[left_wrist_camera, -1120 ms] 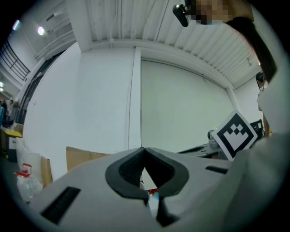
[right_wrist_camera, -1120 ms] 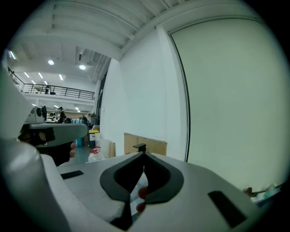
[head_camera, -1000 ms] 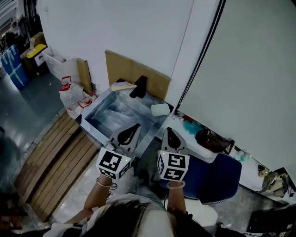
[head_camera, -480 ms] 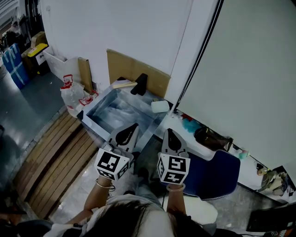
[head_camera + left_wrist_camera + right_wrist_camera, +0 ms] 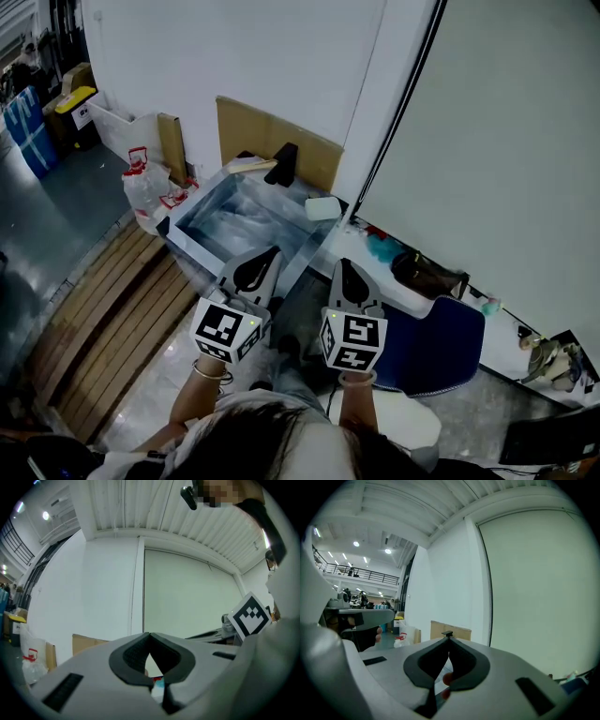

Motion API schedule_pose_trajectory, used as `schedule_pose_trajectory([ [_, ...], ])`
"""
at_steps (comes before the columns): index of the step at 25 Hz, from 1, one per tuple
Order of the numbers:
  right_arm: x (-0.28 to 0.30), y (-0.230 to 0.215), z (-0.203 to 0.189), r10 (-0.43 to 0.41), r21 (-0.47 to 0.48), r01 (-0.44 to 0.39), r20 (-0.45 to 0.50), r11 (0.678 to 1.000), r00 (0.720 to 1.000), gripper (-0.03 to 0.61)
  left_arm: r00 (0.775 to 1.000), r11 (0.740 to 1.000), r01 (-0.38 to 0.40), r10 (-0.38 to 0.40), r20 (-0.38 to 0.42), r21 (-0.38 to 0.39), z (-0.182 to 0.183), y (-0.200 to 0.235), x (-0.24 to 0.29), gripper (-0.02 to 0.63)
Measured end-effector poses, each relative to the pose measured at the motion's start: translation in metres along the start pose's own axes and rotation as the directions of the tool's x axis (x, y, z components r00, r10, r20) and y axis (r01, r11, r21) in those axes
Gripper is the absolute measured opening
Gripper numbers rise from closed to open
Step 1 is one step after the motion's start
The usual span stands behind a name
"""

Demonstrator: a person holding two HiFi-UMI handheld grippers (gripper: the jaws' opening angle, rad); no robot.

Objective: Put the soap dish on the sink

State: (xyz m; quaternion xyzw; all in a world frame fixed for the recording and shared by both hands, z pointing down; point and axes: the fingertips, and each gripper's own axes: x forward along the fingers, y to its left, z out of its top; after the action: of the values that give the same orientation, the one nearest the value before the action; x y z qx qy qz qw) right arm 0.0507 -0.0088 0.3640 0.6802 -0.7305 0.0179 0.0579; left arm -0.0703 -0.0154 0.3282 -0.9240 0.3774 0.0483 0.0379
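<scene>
Left tool (image 5: 274, 252) and right tool (image 5: 342, 263) are clenched, empty (soap dish (image 5: 323, 208) on sink (image 5: 189, 242) rim).

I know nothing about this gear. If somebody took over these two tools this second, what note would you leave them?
Left hand-held gripper: jaws together, nothing between them, held up on the near side of the sink.
Right hand-held gripper: the same, shut and empty, beside the left one.
Soap dish: probably the pale rounded item at the sink's far right corner, by the wall. Whether it rests on the rim or on the ledge beside it cannot be told.
Done: nothing has been gripped.
Left: check that item, then likely open a gripper, reach over the basin, take the dish and set it on the sink.
</scene>
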Motion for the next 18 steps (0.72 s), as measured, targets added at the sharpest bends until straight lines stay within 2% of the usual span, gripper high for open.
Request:
schedule_pose_trajectory([
  [18, -0.018, 0.005, -0.005, -0.011, -0.017, 0.011, -0.014, 1.0, 1.0, 0.026, 1.0, 0.999, 0.028, -0.028, 0.004, -0.035, -0.004, -0.011, -0.011, 0.008],
])
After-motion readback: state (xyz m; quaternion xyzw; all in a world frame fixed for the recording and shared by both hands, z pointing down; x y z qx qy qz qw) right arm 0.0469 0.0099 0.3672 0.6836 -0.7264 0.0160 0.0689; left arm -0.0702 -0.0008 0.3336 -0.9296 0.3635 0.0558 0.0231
